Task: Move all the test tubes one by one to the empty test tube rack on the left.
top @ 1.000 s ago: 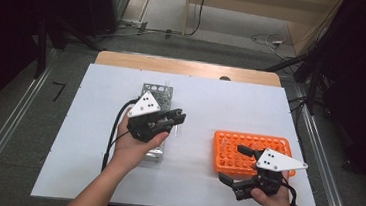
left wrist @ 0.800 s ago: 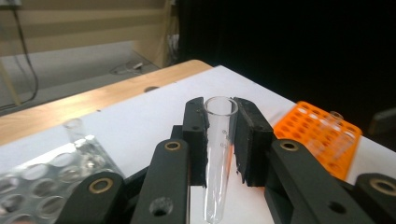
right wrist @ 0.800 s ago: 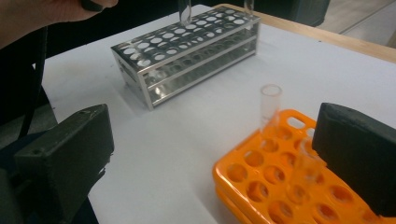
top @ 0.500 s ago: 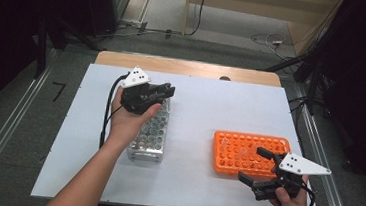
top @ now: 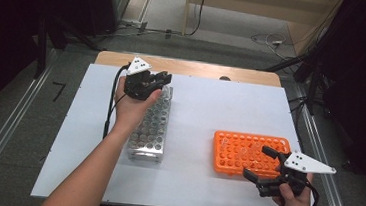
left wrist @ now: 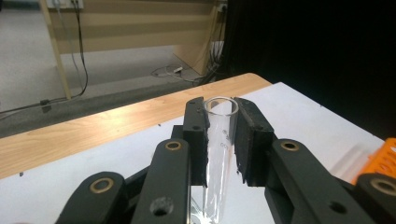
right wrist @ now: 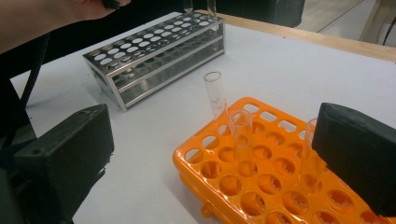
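My left gripper (top: 162, 78) hovers over the far end of the metal tube rack (top: 149, 130), shut on a clear glass test tube (left wrist: 218, 144). The tube stands upright between the pads, its open rim level with the fingertips. The tube's lower end is hidden behind the jaws. My right gripper (top: 259, 164) is open at the near right corner of the orange rack (top: 245, 149), its pads (right wrist: 70, 158) wide apart with nothing between them. Three glass tubes (right wrist: 242, 135) stand in the orange rack's near holes.
Two more tubes (right wrist: 211, 6) stand at the far end of the metal rack (right wrist: 154, 51). White table surface (top: 200, 109) lies open between the two racks. A wooden strip (top: 194, 68) runs along the far edge, with the floor and cables beyond.
My left hand has moved away along the metal rack, from its middle to its far end. My right gripper shifted right and toward the table's front edge, then stayed put.
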{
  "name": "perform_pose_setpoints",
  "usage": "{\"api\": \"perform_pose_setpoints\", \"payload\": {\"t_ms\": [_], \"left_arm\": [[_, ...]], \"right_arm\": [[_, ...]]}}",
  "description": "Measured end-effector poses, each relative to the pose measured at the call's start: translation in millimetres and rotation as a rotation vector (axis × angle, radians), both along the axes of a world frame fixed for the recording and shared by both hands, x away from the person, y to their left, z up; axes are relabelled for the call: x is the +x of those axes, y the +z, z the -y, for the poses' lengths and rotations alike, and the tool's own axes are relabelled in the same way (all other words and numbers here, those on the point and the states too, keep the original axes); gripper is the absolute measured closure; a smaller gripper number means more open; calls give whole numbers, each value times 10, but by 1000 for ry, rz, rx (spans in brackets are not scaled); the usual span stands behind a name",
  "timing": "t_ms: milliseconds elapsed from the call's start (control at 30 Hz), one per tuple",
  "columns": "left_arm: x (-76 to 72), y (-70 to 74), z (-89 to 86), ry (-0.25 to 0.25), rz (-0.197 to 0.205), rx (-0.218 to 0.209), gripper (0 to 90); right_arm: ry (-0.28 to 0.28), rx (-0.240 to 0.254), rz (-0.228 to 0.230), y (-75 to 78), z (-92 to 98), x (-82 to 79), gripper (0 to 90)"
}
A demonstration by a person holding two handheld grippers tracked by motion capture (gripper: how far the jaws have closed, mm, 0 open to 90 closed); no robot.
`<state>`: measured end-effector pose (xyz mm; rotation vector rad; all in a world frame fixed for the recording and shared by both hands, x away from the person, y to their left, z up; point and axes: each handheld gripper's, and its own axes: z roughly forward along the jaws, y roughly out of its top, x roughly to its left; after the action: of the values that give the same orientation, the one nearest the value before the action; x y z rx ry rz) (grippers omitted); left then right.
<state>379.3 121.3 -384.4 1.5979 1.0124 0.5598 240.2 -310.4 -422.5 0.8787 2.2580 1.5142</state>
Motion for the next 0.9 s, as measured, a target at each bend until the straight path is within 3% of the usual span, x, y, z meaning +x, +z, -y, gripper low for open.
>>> {"api": "perform_pose_setpoints", "payload": {"t_ms": [433,900], "left_arm": [[237,-202,22,55,-22,21,761],[251,-306,122,69,-50,97,761]], "right_arm": [[-4,0,-3,-14,7,7,0],[-7,7,0,-18,18,8,0]]}}
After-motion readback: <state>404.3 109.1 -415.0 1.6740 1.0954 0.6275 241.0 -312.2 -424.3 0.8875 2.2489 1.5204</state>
